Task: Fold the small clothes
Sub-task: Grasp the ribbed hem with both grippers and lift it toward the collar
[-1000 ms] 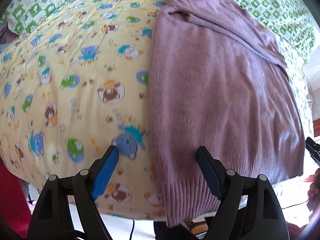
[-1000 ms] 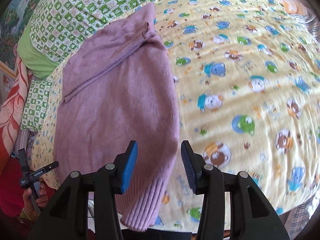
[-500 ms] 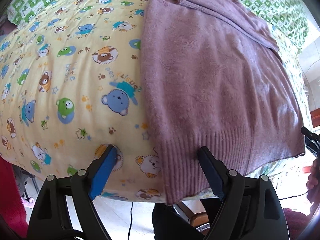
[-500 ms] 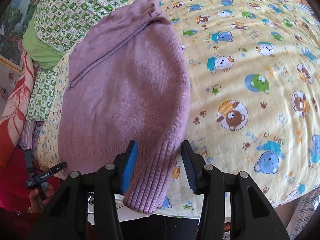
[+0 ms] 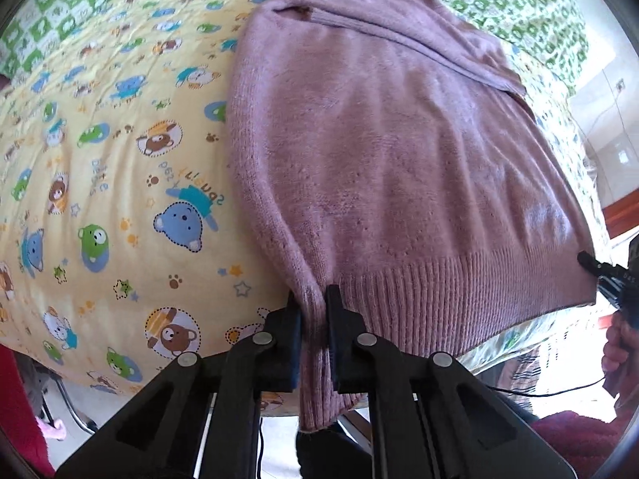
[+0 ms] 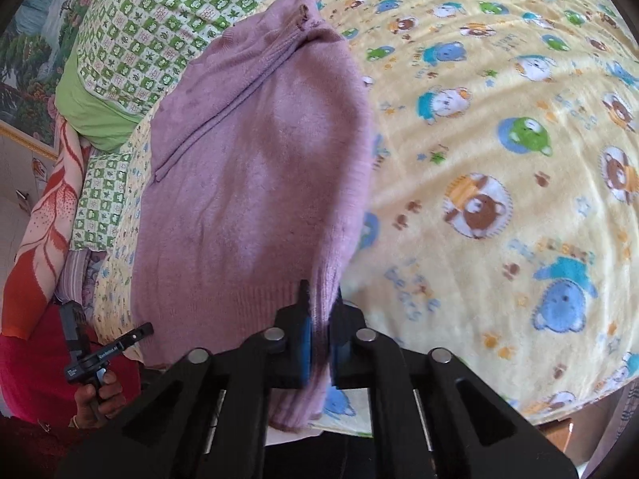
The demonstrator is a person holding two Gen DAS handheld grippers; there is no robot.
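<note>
Purple sweater (image 5: 399, 151) lies flat on the bed, on a yellow bear-print blanket (image 5: 120, 183), ribbed hem hanging over the near edge, sleeve folded across the top. My left gripper (image 5: 313, 307) has just closed & now pinches the hem at one bottom corner; my right gripper (image 6: 319, 311) has just closed too, clenched on the other corner w/ fabric bunched between the pads. Green checked bedding (image 6: 151, 24) sits beyond the sweater. No containers in view.

Mauve knit sweater (image 5: 391, 167) lies flat on the bed, sleeve folded across, ribbed hem nearest
</note>
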